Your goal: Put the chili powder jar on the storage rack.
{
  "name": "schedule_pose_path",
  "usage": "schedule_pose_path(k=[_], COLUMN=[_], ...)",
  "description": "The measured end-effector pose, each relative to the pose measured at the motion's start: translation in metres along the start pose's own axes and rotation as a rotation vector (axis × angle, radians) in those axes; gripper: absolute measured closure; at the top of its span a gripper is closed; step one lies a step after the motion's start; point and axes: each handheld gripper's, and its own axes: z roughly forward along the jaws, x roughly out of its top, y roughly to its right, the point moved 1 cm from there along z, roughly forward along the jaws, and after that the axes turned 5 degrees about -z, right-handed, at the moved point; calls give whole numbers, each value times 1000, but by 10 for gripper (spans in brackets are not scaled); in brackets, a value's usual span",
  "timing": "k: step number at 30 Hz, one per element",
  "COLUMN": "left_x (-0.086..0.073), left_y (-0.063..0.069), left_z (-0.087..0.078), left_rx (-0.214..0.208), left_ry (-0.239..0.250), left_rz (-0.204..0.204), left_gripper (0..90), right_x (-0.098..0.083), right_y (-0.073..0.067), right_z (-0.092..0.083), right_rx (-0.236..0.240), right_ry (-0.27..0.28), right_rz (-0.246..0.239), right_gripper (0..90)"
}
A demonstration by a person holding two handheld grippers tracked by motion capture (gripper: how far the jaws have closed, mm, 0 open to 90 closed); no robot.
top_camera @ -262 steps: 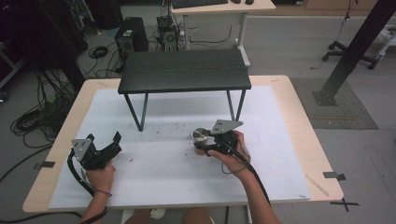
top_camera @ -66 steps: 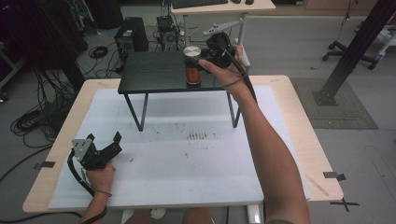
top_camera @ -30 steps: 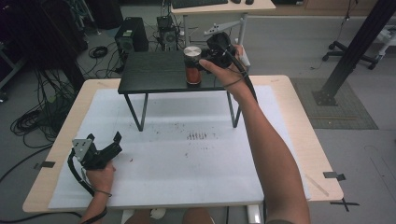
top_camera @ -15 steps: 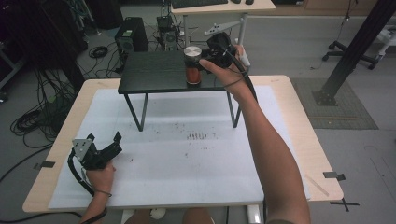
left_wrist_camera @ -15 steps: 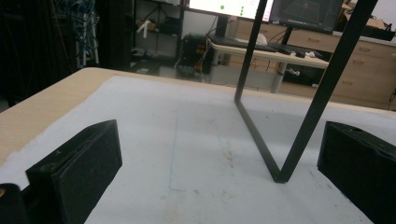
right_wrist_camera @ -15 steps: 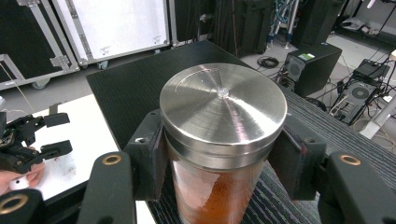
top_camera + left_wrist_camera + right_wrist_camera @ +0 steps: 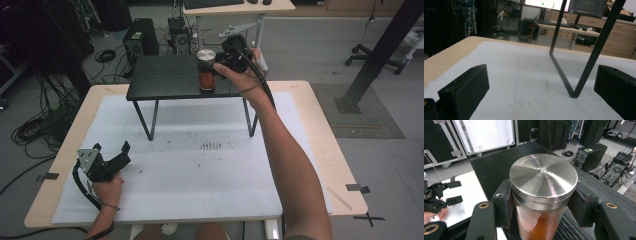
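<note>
A glass jar (image 7: 206, 75) with a metal lid (image 7: 543, 176) and reddish-brown contents stands upright near the front edge of the small black table (image 7: 165, 77). My right gripper (image 7: 212, 70) is shut on it, and its black pads (image 7: 504, 202) press the jar's sides just under the lid. Whether the jar's base touches the black top (image 7: 496, 167) is hidden. My left gripper (image 7: 111, 147) rests at the front left of the white mat, open, with nothing between its jaws. In the left gripper view that gripper (image 7: 540, 90) looks toward a black table leg (image 7: 584, 75).
The black table stands on thin legs at the back of the white mat (image 7: 200, 165), which covers a wooden tabletop (image 7: 325, 135). Beyond are a computer tower (image 7: 137, 42), floor cables (image 7: 40, 125) and a desk (image 7: 235, 7). A black post (image 7: 380, 50) rises at right.
Several seconds ago the right gripper held the jar low over the white mat; it now holds it up at the black table. In the last second nothing has moved.
</note>
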Motion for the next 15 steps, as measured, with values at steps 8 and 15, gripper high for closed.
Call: schedule_pose_path(k=[8, 15], left_x=[0, 0], left_y=[0, 0], left_z=[0, 0], left_rx=[0, -2], left_ry=[0, 3], left_rz=[0, -4], left_gripper=[2, 2], right_x=[0, -2], right_y=[0, 0], right_z=[0, 3], right_rx=[0, 1], right_ry=[1, -1], right_rz=[3, 23], right_gripper=[428, 221])
